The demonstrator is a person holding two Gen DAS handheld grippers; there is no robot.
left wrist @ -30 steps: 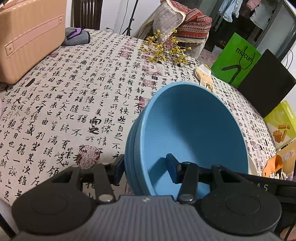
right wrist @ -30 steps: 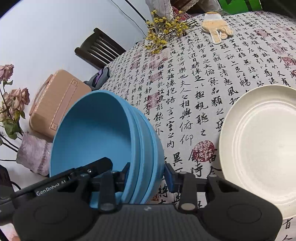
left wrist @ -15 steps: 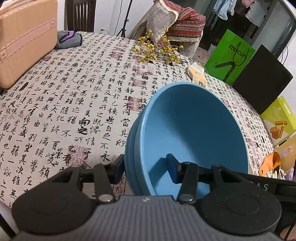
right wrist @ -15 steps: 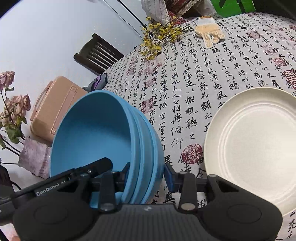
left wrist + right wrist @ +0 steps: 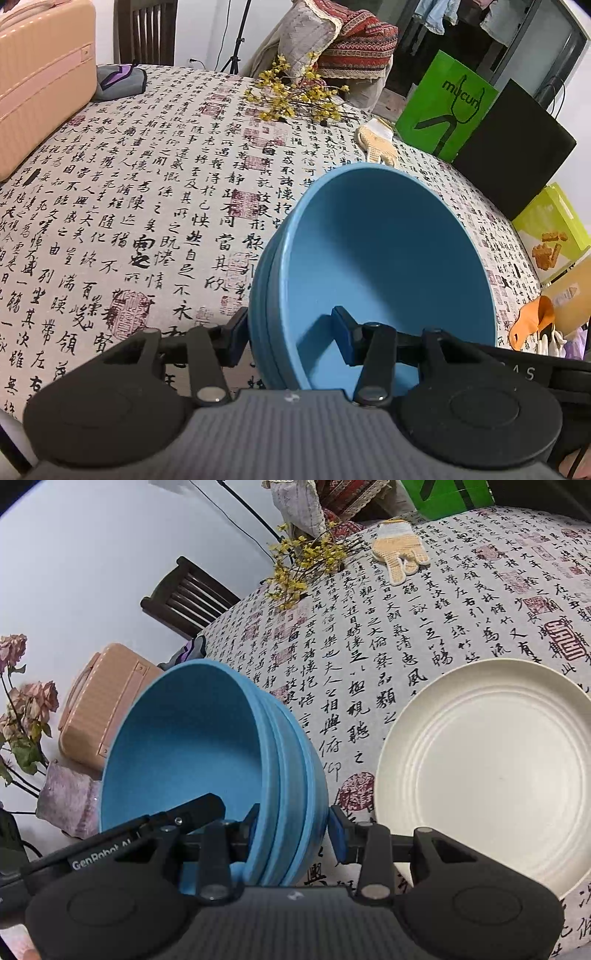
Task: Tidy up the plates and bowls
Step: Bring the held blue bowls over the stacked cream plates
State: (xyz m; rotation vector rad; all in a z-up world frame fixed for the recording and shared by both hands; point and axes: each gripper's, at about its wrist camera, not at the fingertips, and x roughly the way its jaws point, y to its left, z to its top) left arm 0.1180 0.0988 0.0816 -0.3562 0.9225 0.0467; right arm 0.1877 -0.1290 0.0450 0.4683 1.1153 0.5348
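A stack of three nested blue bowls (image 5: 388, 266) hangs tilted above the table, carried between both grippers. My left gripper (image 5: 290, 339) is shut on the stack's near rim, one pad outside and one inside the top bowl. In the right wrist view the same blue bowls (image 5: 184, 746) are clamped at the opposite rim by my right gripper (image 5: 295, 827), also shut on them. A cream plate (image 5: 487, 768) with ringed grooves lies flat on the tablecloth just right of the right gripper.
The calligraphy-print tablecloth (image 5: 147, 206) covers a round table. A peach case (image 5: 37, 74) stands at its left edge, with yellow flower sprigs (image 5: 295, 99) and a knitted glove (image 5: 376, 140) at the back. A green bag (image 5: 443, 103) and a black box (image 5: 513, 147) stand beyond the far edge.
Both grippers have carried the bowl stack sideways across the table toward the cream plate, which now shows more fully in the right wrist view. The grip on the bowls is unchanged.
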